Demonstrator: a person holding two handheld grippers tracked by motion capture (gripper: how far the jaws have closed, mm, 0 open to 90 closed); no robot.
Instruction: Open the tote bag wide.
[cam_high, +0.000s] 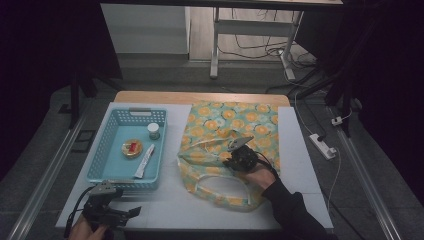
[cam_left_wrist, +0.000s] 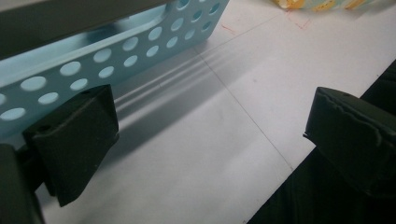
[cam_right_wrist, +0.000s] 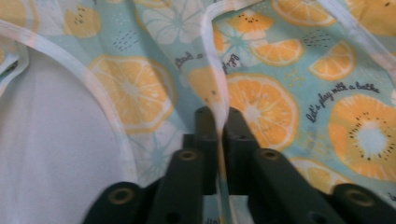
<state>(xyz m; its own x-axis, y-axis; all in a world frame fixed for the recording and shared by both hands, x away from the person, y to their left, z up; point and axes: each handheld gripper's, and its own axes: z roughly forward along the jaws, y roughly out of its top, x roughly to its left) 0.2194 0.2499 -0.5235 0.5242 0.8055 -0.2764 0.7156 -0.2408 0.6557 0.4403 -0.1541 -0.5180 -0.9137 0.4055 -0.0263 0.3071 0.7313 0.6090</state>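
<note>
High view: nearest, the left gripper is held idle at the table edge, jaws apart and empty, just short of the basket. Further in, the right gripper is clamped on the white-trimmed rim of the bag, which lies flat at mid-table. A jar, a tin and a tube are left in the basket. The opening of the bag is judged just begun, with the packing yet to be done
</note>
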